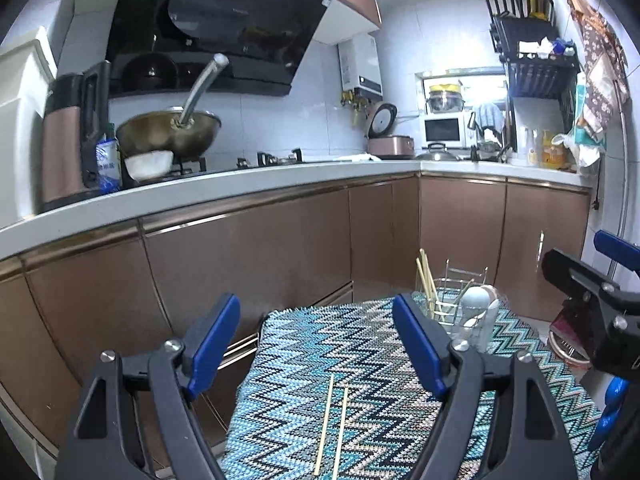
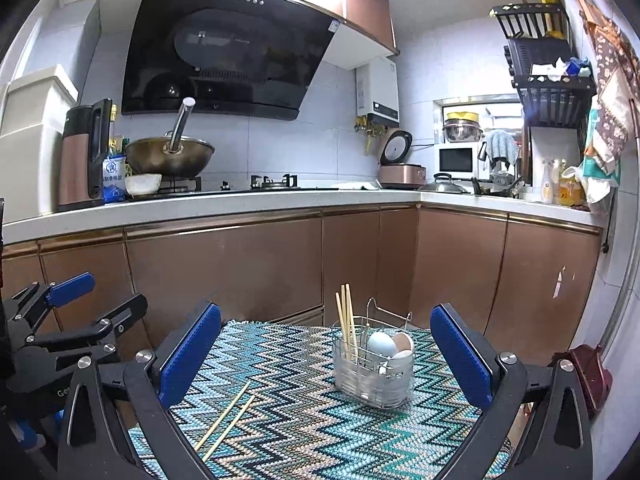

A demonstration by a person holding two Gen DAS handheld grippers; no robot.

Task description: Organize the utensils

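Both grippers gape empty — some chopsticks sit in my wire caddy, two chopsticks left lying near.

A wok sits on the stove beneath a black range hood; a white microwave stands by the window.

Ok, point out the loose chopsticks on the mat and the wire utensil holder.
loose chopsticks (image 2: 228, 420), right wrist view, mid-shaft of the pair.
wire utensil holder (image 2: 370, 380), right wrist view, its front wall.
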